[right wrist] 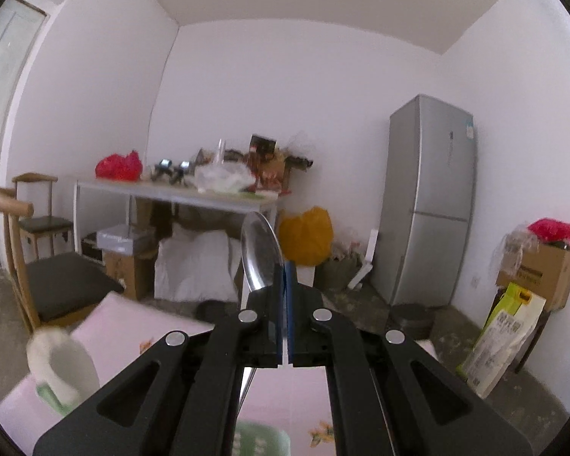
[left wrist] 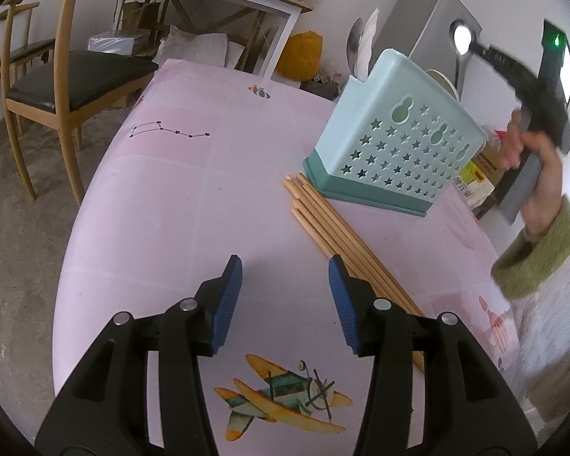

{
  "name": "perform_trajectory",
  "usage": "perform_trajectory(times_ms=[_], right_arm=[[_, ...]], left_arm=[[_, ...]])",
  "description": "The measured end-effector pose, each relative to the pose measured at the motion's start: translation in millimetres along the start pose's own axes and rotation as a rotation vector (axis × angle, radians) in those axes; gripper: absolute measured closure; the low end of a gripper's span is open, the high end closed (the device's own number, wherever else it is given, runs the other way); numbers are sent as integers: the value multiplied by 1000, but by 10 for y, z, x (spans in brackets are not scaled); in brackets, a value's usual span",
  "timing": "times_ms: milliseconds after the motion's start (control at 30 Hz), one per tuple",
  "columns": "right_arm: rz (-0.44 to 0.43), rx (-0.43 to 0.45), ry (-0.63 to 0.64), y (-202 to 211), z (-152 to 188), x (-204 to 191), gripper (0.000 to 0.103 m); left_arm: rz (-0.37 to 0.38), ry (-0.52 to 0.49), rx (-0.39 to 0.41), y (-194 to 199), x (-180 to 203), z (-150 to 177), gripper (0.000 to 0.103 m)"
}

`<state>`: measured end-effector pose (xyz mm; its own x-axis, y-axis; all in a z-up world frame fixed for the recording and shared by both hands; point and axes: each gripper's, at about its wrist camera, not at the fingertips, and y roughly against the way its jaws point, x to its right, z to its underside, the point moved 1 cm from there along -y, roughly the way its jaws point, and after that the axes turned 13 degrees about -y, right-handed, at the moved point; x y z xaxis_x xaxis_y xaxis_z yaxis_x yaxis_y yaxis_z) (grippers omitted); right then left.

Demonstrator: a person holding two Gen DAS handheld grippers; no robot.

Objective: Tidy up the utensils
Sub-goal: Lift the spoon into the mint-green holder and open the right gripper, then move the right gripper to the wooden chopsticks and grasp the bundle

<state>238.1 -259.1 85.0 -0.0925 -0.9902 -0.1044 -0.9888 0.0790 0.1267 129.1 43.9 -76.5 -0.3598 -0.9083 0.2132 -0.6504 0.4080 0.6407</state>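
Spoon pinched in right claw — left claw wide, empty.

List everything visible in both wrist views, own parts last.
holder: 1, light blue with teal base, on table
chopsticks: several, wooden, flat on table beside holder
spoons in holder: 2, one metal, one white
held spoon: 1, metal, in right gripper
table: 1, pink cloth
chairs: 2, wood with dark seats, left of table
fridge: 1, silver, by wall
left gripper: open, above table
right gripper: shut on held spoon
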Motion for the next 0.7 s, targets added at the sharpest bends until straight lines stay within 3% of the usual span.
perform_trajectory(times_ms=[367, 500, 633, 700], right_arm=[[-21, -160, -83, 476, 393, 412, 99], [-10, -168, -143, 783, 390, 591, 65], [1, -167, -232, 1136, 317, 783, 60], [-37, -214, -302, 1282, 350, 840, 60]], left_arm=[[-17, 0, 0, 12, 5, -10, 58], [-28, 0, -1, 29, 7, -12, 56], [-38, -3, -8, 67, 30, -10, 55], [-32, -10, -8, 102, 65, -5, 55]])
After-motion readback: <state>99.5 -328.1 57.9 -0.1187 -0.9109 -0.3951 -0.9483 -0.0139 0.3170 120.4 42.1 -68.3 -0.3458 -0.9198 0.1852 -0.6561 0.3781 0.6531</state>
